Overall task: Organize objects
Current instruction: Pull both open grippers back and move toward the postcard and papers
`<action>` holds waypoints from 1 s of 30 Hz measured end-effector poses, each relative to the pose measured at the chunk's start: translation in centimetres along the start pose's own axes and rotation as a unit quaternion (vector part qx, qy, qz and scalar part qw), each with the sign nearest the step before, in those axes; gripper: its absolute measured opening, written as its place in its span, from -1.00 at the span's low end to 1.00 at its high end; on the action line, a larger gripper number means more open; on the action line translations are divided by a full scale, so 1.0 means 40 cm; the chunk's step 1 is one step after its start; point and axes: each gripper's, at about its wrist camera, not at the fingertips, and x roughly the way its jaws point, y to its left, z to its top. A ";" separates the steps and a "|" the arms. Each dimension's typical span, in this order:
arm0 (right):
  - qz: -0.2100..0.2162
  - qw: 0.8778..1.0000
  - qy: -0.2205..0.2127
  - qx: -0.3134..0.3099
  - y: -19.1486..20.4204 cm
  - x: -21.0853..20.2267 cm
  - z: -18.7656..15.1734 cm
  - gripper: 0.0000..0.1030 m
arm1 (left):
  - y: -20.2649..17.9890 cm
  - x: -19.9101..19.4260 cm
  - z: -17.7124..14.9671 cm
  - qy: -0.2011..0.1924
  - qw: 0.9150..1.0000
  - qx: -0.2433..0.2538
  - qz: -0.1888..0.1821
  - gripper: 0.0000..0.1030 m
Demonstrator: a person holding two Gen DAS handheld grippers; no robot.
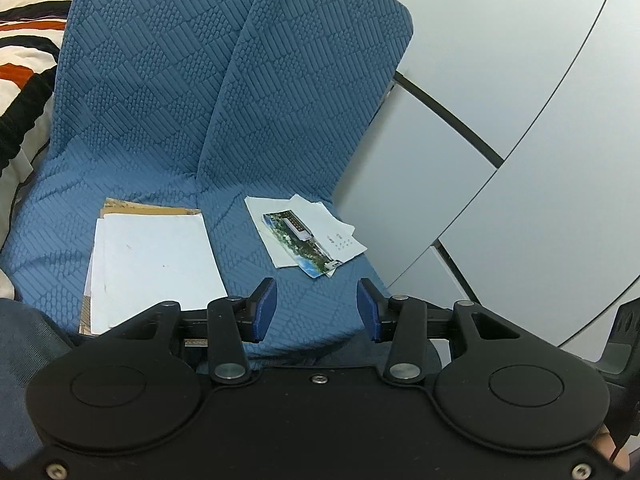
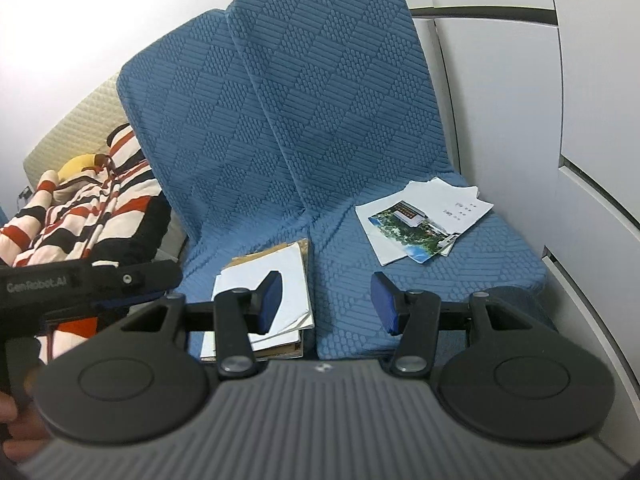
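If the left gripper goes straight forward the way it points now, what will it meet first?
Probably the bare blue seat cover: the open left gripper aims between the white paper stack and the loose photo papers. Depth is unclear.

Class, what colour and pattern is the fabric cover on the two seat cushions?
The textured fabric seat cover is blue with a woven diamond patchwork pattern, clearest in the right wrist view.

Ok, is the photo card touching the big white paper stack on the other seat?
Apart. The left wrist view shows the photo card on the right seat and the paper stack on the left seat, with bare blue cover between them.
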 end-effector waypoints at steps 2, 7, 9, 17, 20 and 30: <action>0.000 1.000 -0.002 -0.001 -0.003 0.005 -0.007 0.03 | 0.003 0.006 -0.007 -0.001 1.000 0.003 -0.001 -0.17; -0.004 1.000 -0.003 0.003 -0.009 0.023 -0.025 0.03 | 0.015 0.031 -0.011 -0.001 1.000 0.008 -0.003 -0.15; -0.007 1.000 -0.001 0.003 -0.014 0.032 -0.031 0.03 | 0.019 0.041 -0.013 0.000 1.000 0.011 -0.005 -0.14; -0.022 1.000 0.002 0.011 -0.033 0.054 -0.045 0.03 | 0.030 0.085 -0.020 0.008 1.000 0.016 -0.010 -0.13; -0.026 1.000 0.002 0.014 -0.042 0.060 -0.048 0.03 | 0.029 0.101 -0.017 0.010 1.000 0.019 -0.011 -0.12; -0.039 0.999 0.010 0.024 -0.075 0.098 -0.057 0.03 | 0.051 0.169 -0.018 0.021 1.000 0.016 -0.011 -0.10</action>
